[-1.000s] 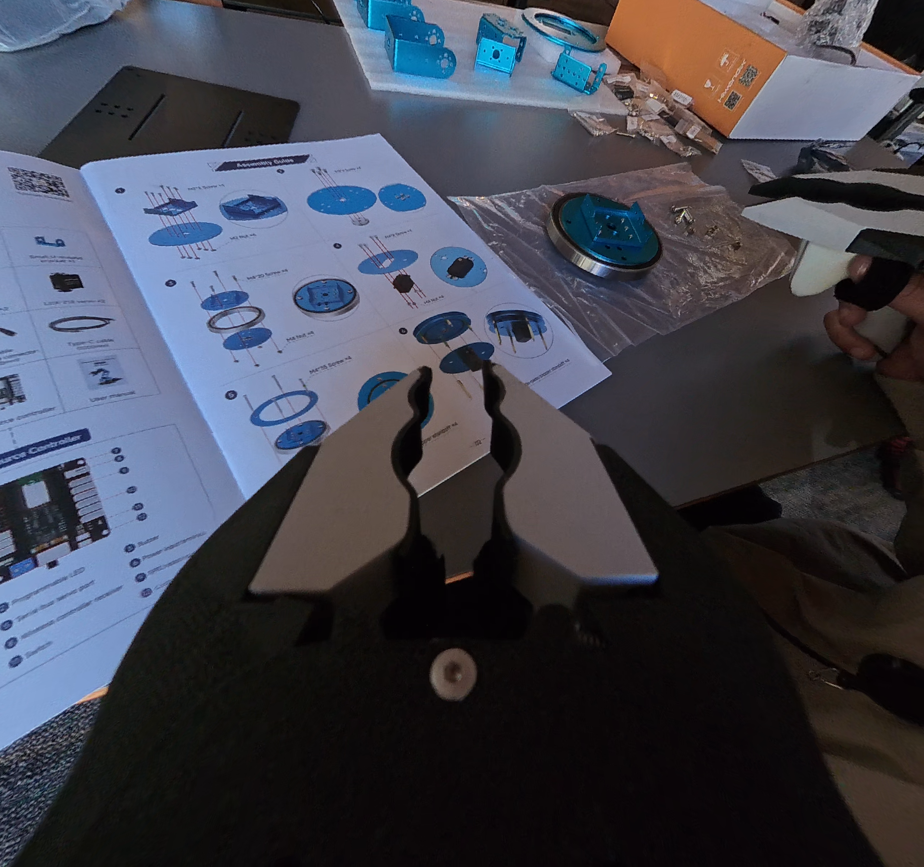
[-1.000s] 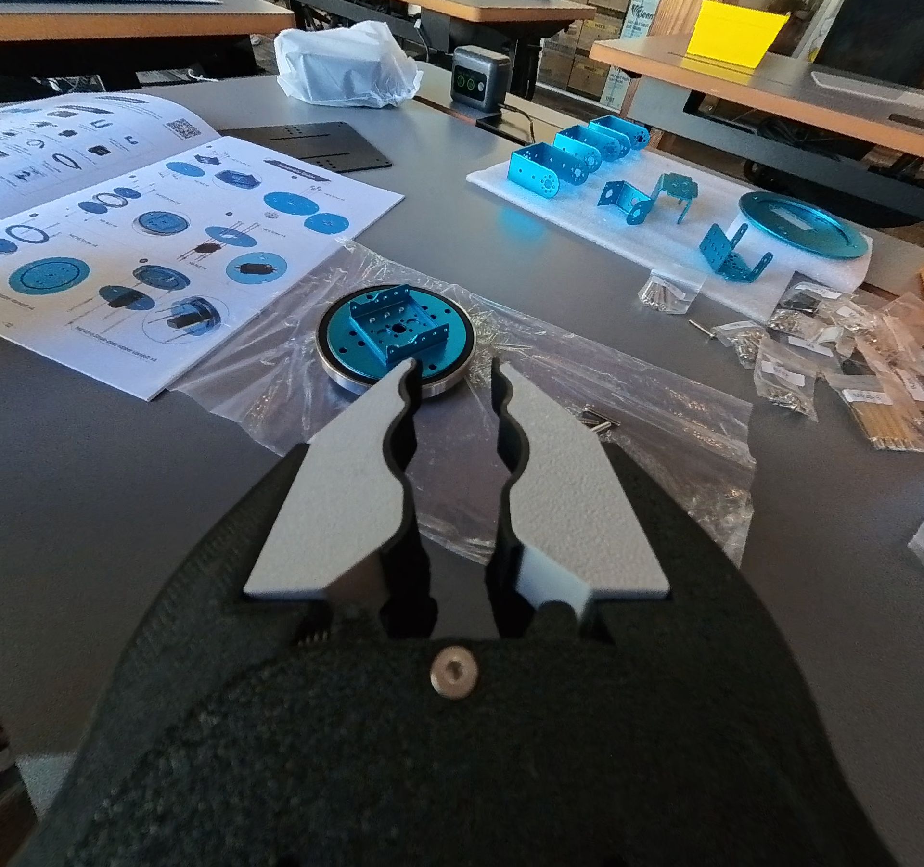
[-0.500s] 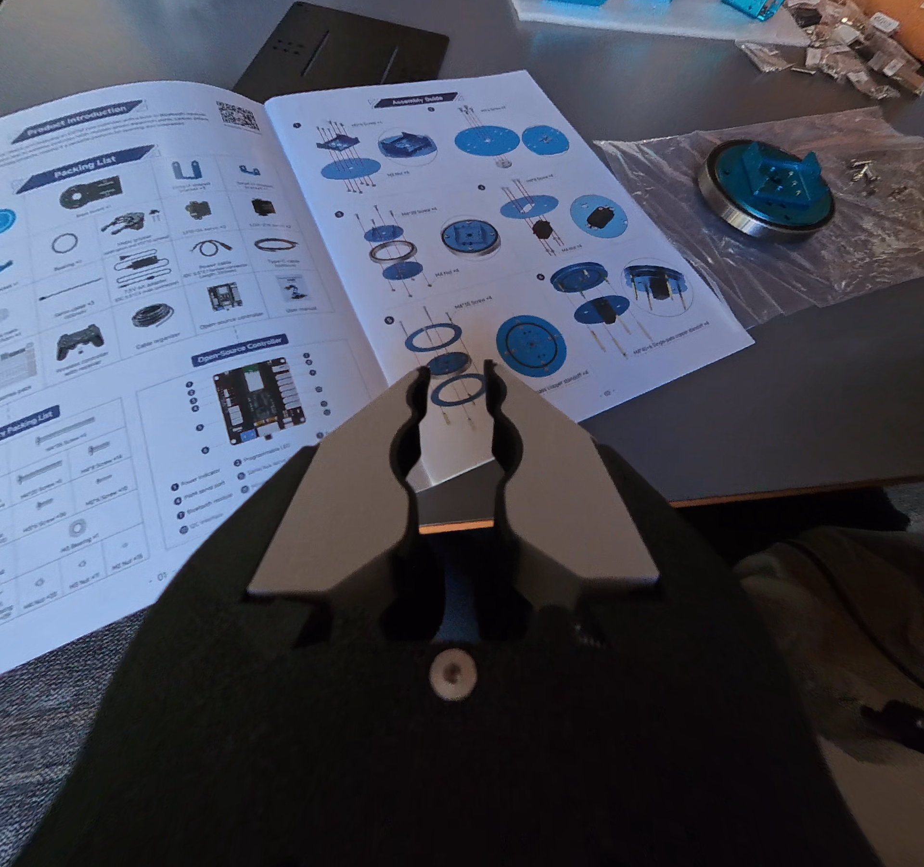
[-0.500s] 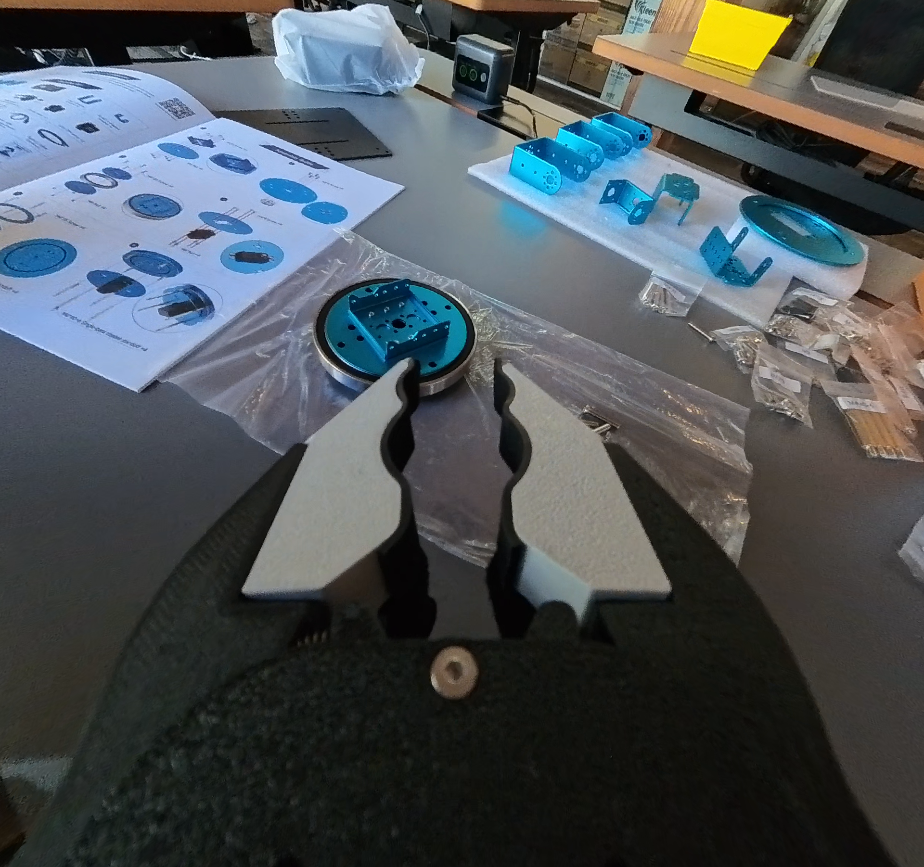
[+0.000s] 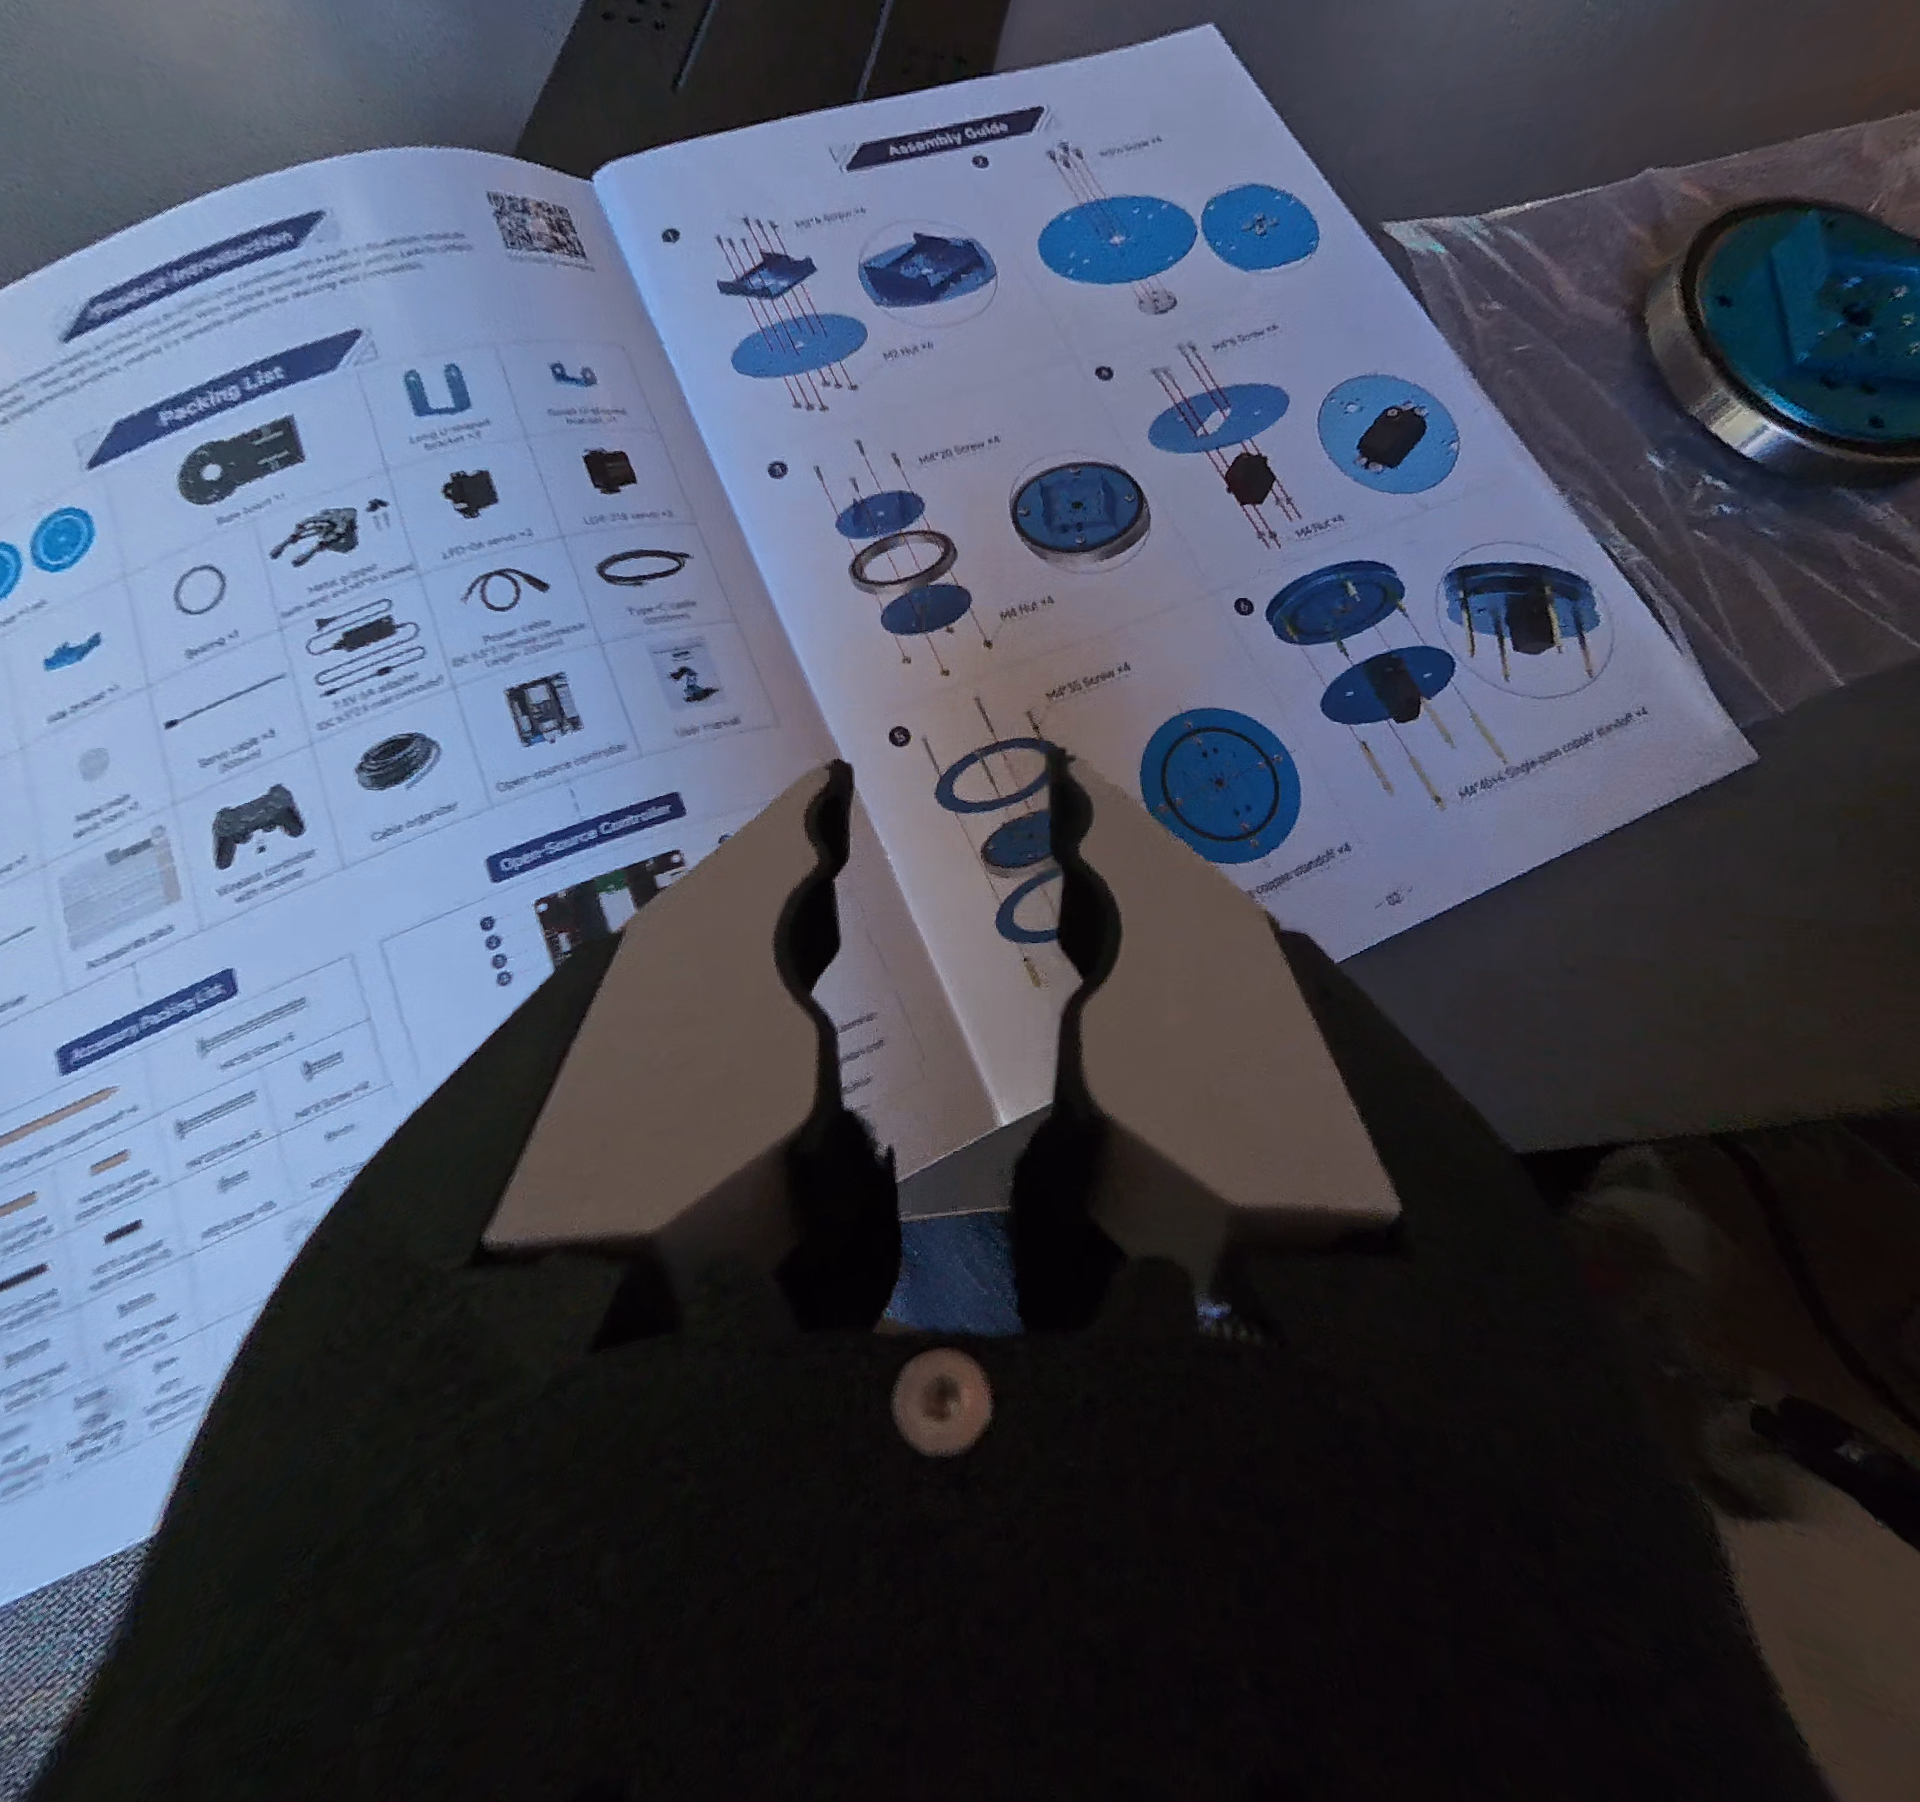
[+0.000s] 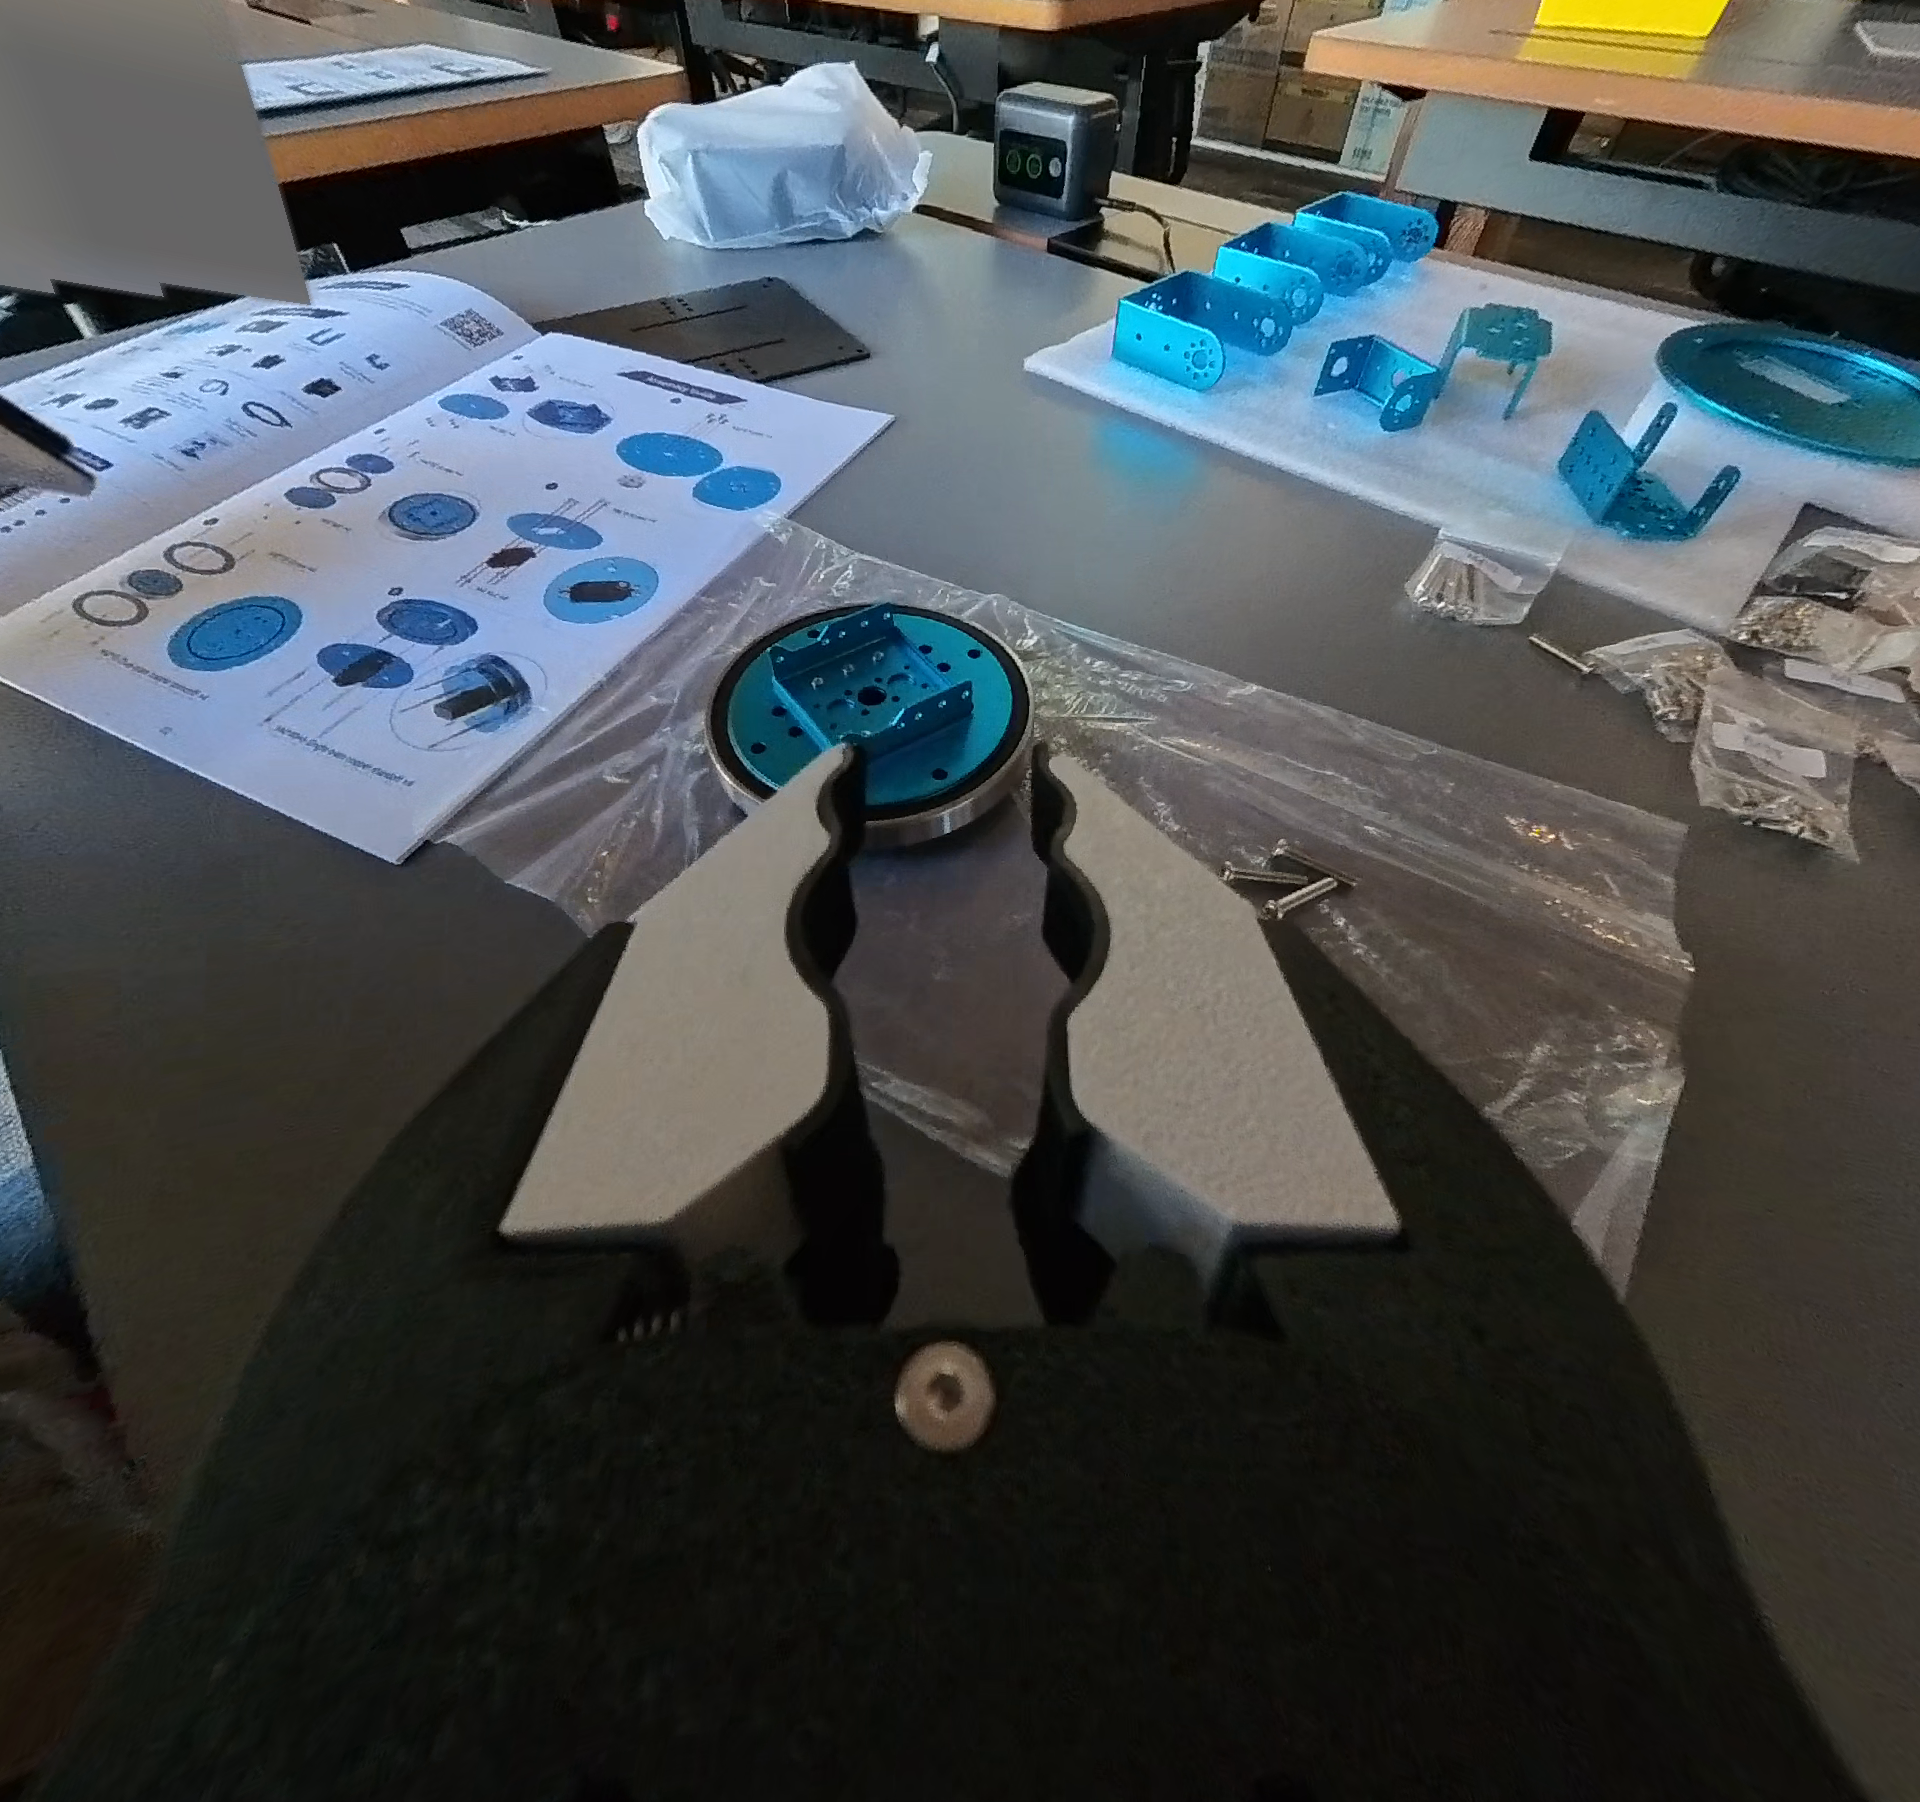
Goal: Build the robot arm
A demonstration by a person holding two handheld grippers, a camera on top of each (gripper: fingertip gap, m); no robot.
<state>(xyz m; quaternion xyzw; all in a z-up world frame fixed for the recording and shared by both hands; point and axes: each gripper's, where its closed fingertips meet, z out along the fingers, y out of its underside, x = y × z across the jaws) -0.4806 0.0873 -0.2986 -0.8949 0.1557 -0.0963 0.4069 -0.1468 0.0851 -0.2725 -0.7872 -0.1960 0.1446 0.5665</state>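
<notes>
Left gripper hangs over the open booklet, jaws parted, empty. Right gripper released too, tips just short of the blue disc assembly on its plastic sheet. Loose screws near right; any approach best kept centred, clear of them.

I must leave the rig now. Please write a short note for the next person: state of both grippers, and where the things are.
Left gripper: open, empty, over the near edge of the open manual.
Right gripper: open, empty, just short of the blue disc, which lies on a plastic sheet and has a square bracket fixed on top.
Loose screws lie on the sheet to the right.
Blue brackets and a blue ring sit on white foam at the far right; screw bags beside it.
Black plate behind the manual.
Nothing is gripped.
</notes>
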